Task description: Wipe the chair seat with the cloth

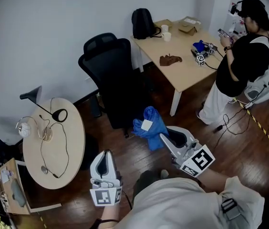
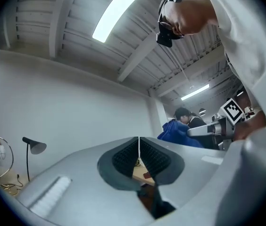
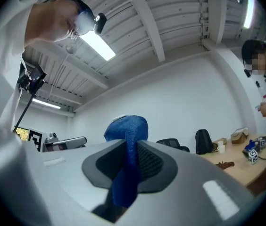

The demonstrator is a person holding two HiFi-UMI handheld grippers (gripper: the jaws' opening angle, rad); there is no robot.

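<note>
A blue cloth [image 1: 150, 126] with a white tag hangs bunched in the air below the black office chair [image 1: 113, 82]. My right gripper [image 1: 165, 138] is shut on the blue cloth [image 3: 127, 147], which runs pinched between its jaws and bulges above them. The chair [image 3: 173, 144] shows small behind the cloth in the right gripper view. My left gripper [image 1: 105, 157] is held low at the bottom centre, pointing up; its jaws [image 2: 138, 157] meet with nothing between them. The cloth [image 2: 178, 133] and the right gripper [image 2: 218, 126] appear at the right of the left gripper view.
A round table [image 1: 72, 154] with a lamp [image 1: 44, 106] and cables stands at left. A wooden desk [image 1: 191, 70] at back right holds a backpack [image 1: 143, 23], cups, a brown rag and another gripper. A person [image 1: 242, 61] stands beside it. Cables lie on the dark floor [image 1: 239, 137].
</note>
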